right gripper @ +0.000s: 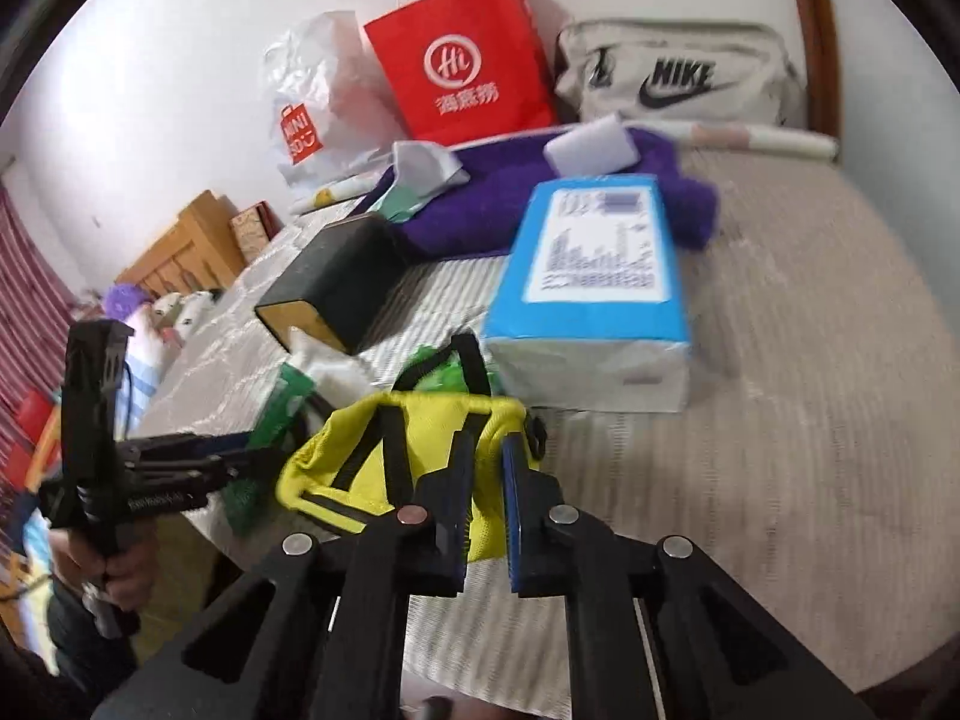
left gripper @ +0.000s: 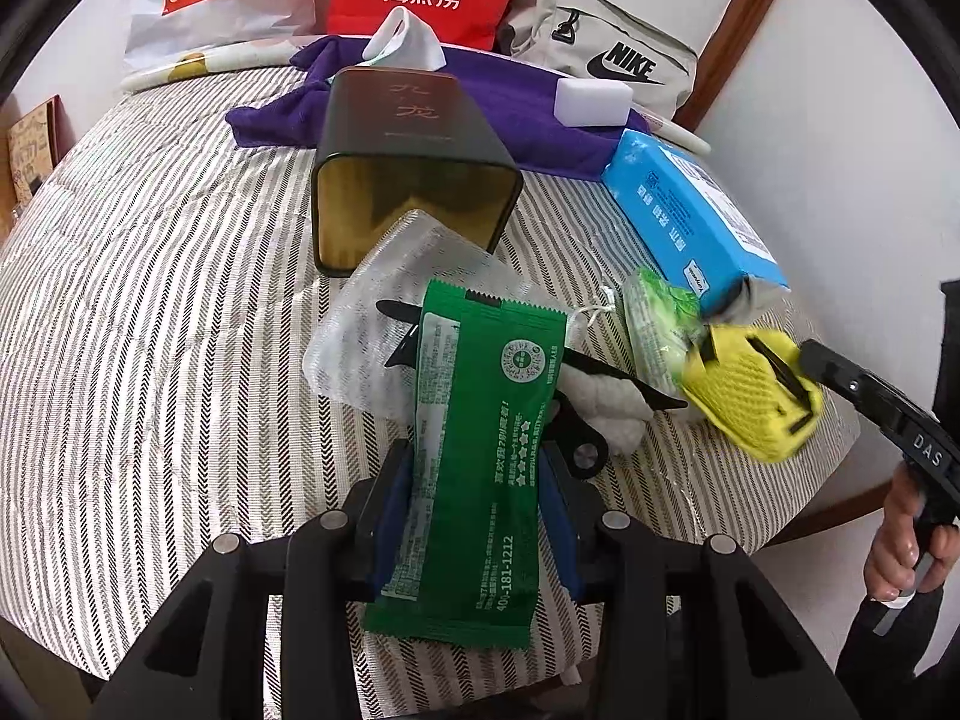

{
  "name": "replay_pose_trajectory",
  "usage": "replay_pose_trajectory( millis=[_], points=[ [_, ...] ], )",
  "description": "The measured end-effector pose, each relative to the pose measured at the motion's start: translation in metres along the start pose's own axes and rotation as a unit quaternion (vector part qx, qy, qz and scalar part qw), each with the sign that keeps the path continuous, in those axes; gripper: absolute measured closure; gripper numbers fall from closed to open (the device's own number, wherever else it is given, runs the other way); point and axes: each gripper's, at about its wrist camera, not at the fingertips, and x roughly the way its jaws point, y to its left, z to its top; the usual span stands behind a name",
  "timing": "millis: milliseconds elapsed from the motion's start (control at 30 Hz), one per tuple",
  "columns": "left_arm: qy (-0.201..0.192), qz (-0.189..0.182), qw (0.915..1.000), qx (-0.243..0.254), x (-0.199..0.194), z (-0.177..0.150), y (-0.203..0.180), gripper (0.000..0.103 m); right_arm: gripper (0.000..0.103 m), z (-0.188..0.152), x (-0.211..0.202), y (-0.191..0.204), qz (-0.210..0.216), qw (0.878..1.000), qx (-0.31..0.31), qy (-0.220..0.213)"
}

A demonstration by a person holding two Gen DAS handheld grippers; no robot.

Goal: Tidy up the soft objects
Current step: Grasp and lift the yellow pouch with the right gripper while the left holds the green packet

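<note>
The left tool (left gripper: 480, 492) is clamped on a green packet (left gripper: 474, 468), its blue pads pressing the packet's two long edges. The packet's long axis runs straight ahead along the fingers, and its far end sticks out well beyond the fingertips, over a clear plastic bag (left gripper: 372, 324) and a white cloth (left gripper: 606, 414) lying on the striped bed (left gripper: 150, 312). Directly ahead of this tool, past the clear bag, a dark tin (left gripper: 414, 180) lies on its side with its open, gold-lined mouth facing back toward the tool. That is the relation the next move seems to depend on: packet and tin mouth are roughly in line, so a forward push would probably carry the packet's leading end toward the opening, though the clear bag sits between them.

The right tool (right gripper: 483, 516) is closed narrowly on the edge of a yellow mesh pouch (right gripper: 384, 468), which hangs to its left and just ahead. Beyond it, slightly right, stands a blue tissue pack (right gripper: 594, 276), with the tin further off to the left. The left tool is plainly the nearer one to the tin's mouth, while the right tool is nearer the tissue pack.
</note>
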Motion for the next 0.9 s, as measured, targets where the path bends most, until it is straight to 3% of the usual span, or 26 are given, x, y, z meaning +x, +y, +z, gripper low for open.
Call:
replay_pose_trajectory(
  millis=[267, 367, 433, 500, 567, 733, 867, 900],
  points=[
    [0.0, 0.008, 0.9999, 0.006, 0.001, 0.0, -0.003, 0.064, 0.09, -0.013, 0.003, -0.035, -0.039, 0.999, 0.025, 0.026],
    [0.0, 0.011, 0.9999, 0.01, 0.002, 0.001, -0.005, 0.062, 0.089, -0.016, 0.005, -0.041, -0.026, 0.998, 0.042, 0.036],
    [0.0, 0.013, 0.9998, 0.012, 0.003, 0.001, -0.007, 0.06, 0.081, -0.016, 0.005, -0.039, -0.006, 0.998, 0.045, 0.035],
    [0.0, 0.019, 0.9997, 0.017, 0.003, 0.001, -0.01, 0.059, 0.057, -0.016, 0.005, -0.035, -0.004, 0.999, 0.038, 0.029],
    [0.0, 0.022, 0.9995, 0.021, 0.004, 0.001, -0.011, 0.058, 0.051, -0.017, 0.005, -0.03, -0.003, 0.999, 0.029, 0.02],
    [-0.001, 0.02, 0.9995, 0.022, 0.004, 0.001, -0.012, 0.056, 0.051, -0.018, 0.009, -0.031, 0.028, 0.999, 0.037, 0.021],
    [-0.002, 0.026, 0.9992, 0.03, 0.004, 0.0, -0.015, 0.054, 0.05, -0.023, 0.034, -0.037, 0.028, 0.998, 0.049, 0.041],
    [-0.002, 0.028, 0.9991, 0.032, 0.004, -0.001, -0.016, 0.054, 0.055, -0.025, 0.034, -0.037, 0.029, 0.998, 0.048, 0.024]
  ],
)
